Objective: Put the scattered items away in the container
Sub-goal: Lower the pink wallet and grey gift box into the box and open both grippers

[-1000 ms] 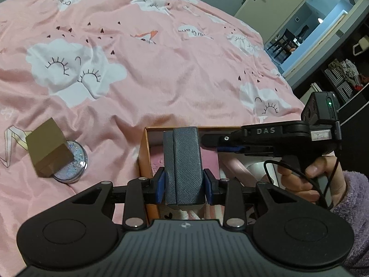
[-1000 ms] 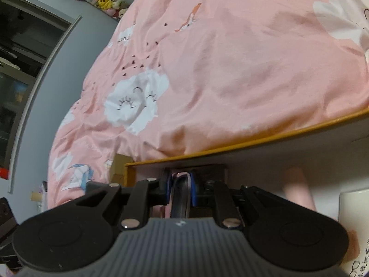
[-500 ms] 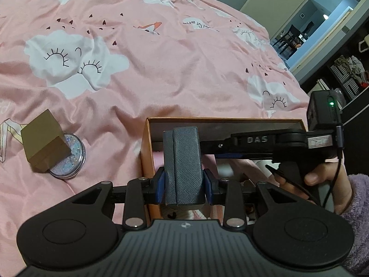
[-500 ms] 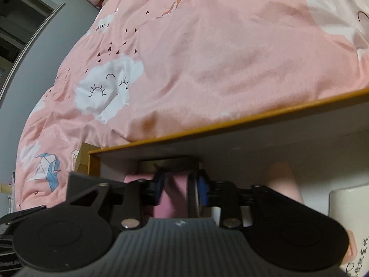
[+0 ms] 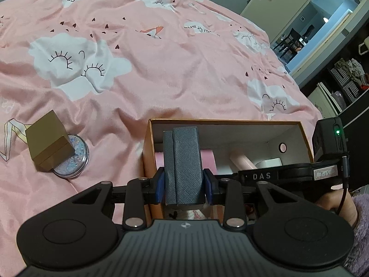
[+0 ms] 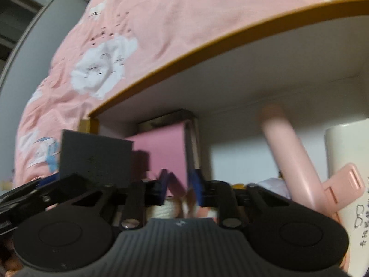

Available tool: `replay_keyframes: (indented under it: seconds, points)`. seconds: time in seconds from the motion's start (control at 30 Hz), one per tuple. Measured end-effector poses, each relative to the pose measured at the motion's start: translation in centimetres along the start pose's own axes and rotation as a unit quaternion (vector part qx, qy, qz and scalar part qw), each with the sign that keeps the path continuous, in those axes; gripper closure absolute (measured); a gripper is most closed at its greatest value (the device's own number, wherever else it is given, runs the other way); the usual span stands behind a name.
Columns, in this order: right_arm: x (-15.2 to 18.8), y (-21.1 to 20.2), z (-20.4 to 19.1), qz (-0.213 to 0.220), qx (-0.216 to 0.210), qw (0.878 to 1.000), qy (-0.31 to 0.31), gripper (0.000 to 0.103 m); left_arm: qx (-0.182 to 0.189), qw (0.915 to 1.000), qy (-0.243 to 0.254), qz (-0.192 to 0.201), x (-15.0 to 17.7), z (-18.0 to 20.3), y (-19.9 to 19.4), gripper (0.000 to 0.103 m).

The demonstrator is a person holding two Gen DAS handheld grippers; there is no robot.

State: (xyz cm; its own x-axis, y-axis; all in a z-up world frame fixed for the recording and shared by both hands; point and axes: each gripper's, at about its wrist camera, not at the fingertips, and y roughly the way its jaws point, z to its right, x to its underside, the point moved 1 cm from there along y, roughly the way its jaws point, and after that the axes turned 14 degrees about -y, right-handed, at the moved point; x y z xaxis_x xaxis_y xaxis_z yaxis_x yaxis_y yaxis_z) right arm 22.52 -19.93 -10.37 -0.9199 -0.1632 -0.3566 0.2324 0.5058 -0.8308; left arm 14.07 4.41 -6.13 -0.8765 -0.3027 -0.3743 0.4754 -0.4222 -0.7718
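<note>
Evidently the left gripper is clamped about halfway closed on the grey textured fold-over case. It holds the case upright above the nine o'clock end of the orange-rimmed white cardboard box, which we judge to be a pause before lowering it in. The right gripper is reaching into the box from three o'clock. Its jaws are closing to nearly together, and through the blur we cannot make out anything between them, so it looks to have just let an item go.

The left wrist view alone shows what remains outside on the pink cloud-print bedspread. A brown cardboard cube leans on a round clear glitter-filled jar, both at nine o'clock of the box and well apart from it.

The right wrist view alone shows the box's contents up close:
- a flat pink rectangular packet standing against the wall at twelve o'clock;
- a pale pink cylinder leaning at two o'clock;
- a white printed mug at three o'clock.

The grey case hangs at ten o'clock in that view.
</note>
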Motion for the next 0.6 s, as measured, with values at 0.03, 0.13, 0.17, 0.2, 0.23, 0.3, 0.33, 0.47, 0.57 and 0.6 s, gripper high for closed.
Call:
replay_keyframes:
  seconds: [0.03, 0.13, 0.17, 0.2, 0.23, 0.3, 0.33, 0.47, 0.57, 0.6]
  points:
    - [0.0, -0.1, 0.2, 0.005, -0.002, 1.0, 0.015, 0.084, -0.001, 1.0, 0.0, 0.001, 0.0, 0.0, 0.0, 0.064]
    - [0.0, -0.3, 0.9, 0.023, -0.008, 0.998, 0.053, 0.088, 0.0, 1.0, -0.003, 0.003, -0.1, 0.0, 0.1, 0.064]
    - [-0.1, -0.3, 1.1, 0.029, -0.01, 0.997, 0.065, 0.088, 0.0, 1.0, -0.004, 0.004, -0.1, 0.0, 0.1, 0.064]
    - [-0.2, -0.3, 1.3, 0.033, -0.011, 0.997, 0.074, 0.088, 0.0, 1.0, -0.004, 0.006, -0.1, 0.0, 0.2, 0.064]
    - [-0.3, -0.2, 1.3, 0.033, -0.01, 0.996, 0.076, 0.088, 0.0, 1.0, -0.005, 0.007, -0.2, 0.0, 0.2, 0.064]
    - [-0.4, -0.1, 1.0, 0.033, -0.005, 0.997, 0.07, 0.087, 0.0, 0.9999, -0.007, 0.008, -0.2, 0.1, 0.4, 0.064]
    - [-0.5, -0.1, 0.8, 0.032, -0.002, 0.998, 0.062, 0.087, 0.002, 0.9999, -0.007, 0.01, -0.2, 0.1, 0.4, 0.064]
    - [-0.2, -1.0, -0.6, 0.035, 0.022, 0.999, 0.008, 0.084, 0.012, 0.9998, -0.012, 0.014, -0.2, 0.3, 0.7, 0.064]
    - [0.6, -1.8, -2.1, 0.036, 0.053, 0.996, -0.061, 0.084, 0.014, 0.9997, -0.011, 0.018, -0.1, 0.5, 1.1, 0.064]
    - [1.0, -2.1, -2.7, 0.036, 0.064, 0.994, -0.085, 0.084, 0.009, 0.9998, -0.009, 0.018, -0.1, 0.6, 1.3, 0.064]
